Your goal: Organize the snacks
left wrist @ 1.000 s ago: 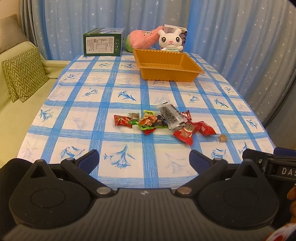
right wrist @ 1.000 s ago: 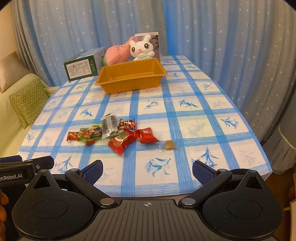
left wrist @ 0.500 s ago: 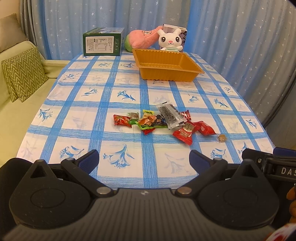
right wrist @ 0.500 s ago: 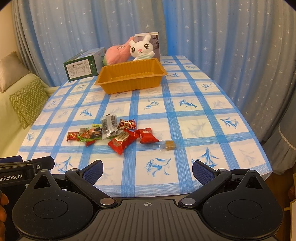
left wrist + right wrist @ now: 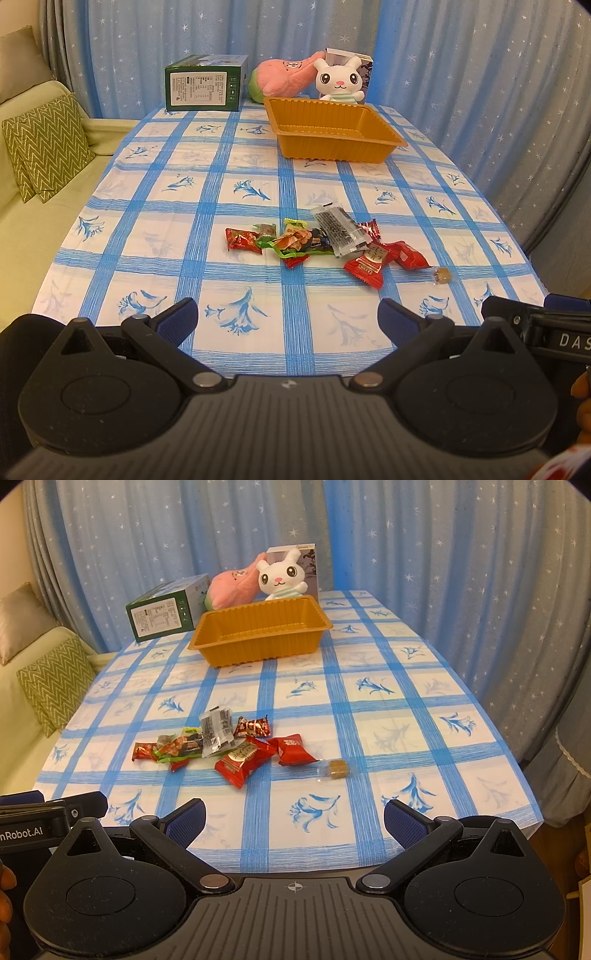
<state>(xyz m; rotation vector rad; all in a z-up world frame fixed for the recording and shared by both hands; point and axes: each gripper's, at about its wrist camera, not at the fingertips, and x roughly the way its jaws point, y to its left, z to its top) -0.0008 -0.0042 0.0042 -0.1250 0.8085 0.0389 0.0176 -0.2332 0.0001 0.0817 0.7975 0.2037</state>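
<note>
At the far left a green sofa (image 5: 22, 206) with a zigzag-patterned cushion (image 5: 46, 146) runs beside the tabletop (image 5: 155, 206), which is covered in a blue-checked cloth. At the tabletop's back edge stands one green box (image 5: 205, 83), then a pink plush (image 5: 284, 75) and a white rabbit plush (image 5: 340, 79), with one empty orange tray (image 5: 334, 129) just in front of the plushes. The snacks (image 5: 321, 240) lie in a loose cluster across the middle, well apart from the tray: about nine wrapped pieces, several overlapping, so the count is uncertain. Among them are a clear packet of dark bits (image 5: 338, 230), a large red packet (image 5: 369, 264) nearest the front and, lying alone just to the right, one small brown candy (image 5: 442, 276). The cloth between the cluster and the tray is bare, as is the strip between the cluster and the near edge. The left gripper (image 5: 288, 321) hovers over that near edge, its fingers (image 5: 177, 321) spread wide and gripping nothing. The right gripper (image 5: 294, 818) hovers beside it, its fingers (image 5: 404, 823) equally wide apart and empty. Blue star-print curtains (image 5: 461, 554) close off the back and right side.
</note>
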